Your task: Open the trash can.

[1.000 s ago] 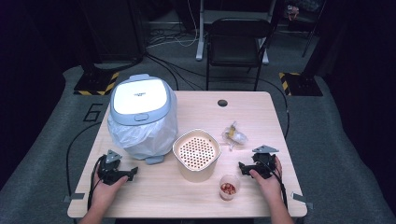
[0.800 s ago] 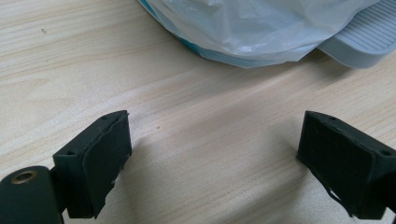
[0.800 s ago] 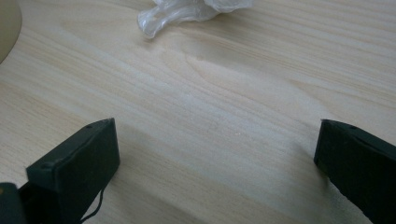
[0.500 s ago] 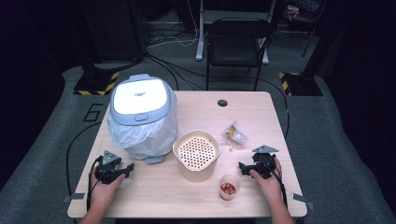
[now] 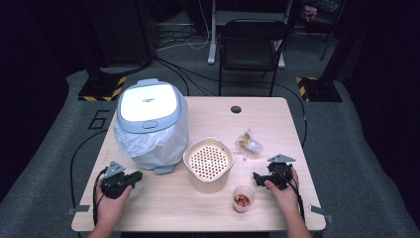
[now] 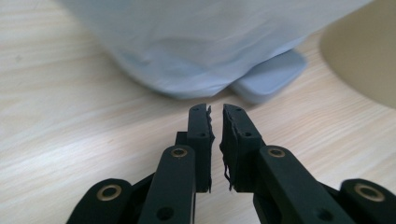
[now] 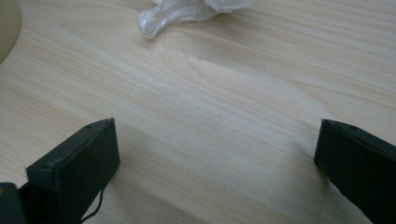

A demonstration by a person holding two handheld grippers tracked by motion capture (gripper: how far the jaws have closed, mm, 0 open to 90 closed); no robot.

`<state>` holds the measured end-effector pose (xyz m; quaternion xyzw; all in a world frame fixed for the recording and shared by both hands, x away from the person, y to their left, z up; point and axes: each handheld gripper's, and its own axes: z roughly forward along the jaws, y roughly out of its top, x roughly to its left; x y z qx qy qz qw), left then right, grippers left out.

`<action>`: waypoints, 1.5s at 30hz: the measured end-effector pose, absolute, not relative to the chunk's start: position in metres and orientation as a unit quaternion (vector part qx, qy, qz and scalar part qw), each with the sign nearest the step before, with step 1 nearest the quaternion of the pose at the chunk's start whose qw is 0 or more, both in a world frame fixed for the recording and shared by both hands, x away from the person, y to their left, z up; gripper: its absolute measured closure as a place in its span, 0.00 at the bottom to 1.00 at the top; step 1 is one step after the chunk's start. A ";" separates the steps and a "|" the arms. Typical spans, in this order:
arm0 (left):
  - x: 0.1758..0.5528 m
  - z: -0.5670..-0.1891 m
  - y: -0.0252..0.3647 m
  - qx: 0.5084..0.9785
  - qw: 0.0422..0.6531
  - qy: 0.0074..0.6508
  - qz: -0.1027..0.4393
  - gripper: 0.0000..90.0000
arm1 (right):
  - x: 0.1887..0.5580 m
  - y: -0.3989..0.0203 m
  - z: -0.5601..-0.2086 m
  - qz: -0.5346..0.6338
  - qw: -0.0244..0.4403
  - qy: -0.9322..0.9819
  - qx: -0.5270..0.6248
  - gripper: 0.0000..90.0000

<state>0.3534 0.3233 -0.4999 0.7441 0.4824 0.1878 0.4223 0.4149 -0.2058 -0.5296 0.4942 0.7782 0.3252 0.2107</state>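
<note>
My left gripper (image 5: 137, 175) rests low over the table's front left, held by a hand and pointing right toward the bin. Its jaws have just been closing, and in the left gripper view they stand almost together (image 6: 215, 109) with nothing between them. Ahead lie the bin's plastic liner (image 6: 196, 42) and its grey foot pedal (image 6: 271, 81). My right gripper (image 5: 256, 177) sits at the front right, pointing left. It is wide open (image 7: 215, 135) over bare wood.
A white-lidded bin (image 5: 148, 106) lined with a plastic bag stands at the left. A beige bowl (image 5: 208, 161) with a perforated insert sits mid-table. A small cup of red bits (image 5: 241, 200) stands near the front edge, with a crumpled wrapper (image 5: 247, 144) behind the right gripper.
The left gripper's jaws have come together from wide open, and the left hand has lifted a little. The right hand has kept still.
</note>
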 end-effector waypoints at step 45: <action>0.367 -0.525 0.224 0.689 0.416 0.507 0.310 0.90 | 0.415 -0.206 -0.530 0.325 0.211 0.778 0.495 0.00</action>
